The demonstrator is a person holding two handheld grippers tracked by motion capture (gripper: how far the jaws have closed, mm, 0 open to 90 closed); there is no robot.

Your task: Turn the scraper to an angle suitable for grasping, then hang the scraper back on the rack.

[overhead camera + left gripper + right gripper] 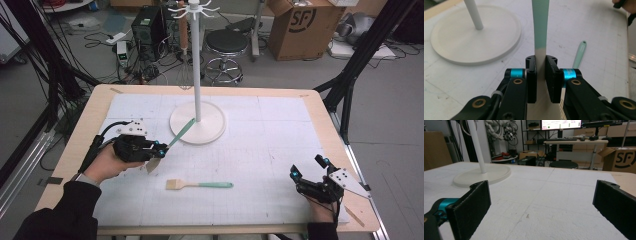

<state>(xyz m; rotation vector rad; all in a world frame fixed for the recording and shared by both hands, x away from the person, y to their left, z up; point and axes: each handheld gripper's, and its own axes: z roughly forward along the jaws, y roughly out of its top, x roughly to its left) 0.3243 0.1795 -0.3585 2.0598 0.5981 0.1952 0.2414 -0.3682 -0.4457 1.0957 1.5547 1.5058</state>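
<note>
A spatula [172,141] with a mint-green handle and a pale blade is clamped between the jaws of the left gripper [159,151], the pads pressed on the pale part just below the green, as is seen in the left gripper view [541,53]. The handle is slanted up towards the white stand [197,122], its far end lying over the near-left rim of the stand's round base. A brush [198,185] with a mint-green handle is laid flat on the white mat [270,145], in front of the stand's base and apart from it. The right gripper [307,169] is held well to the right of the stand, near the table's front corner, its jaws wide apart with nothing between them.
</note>
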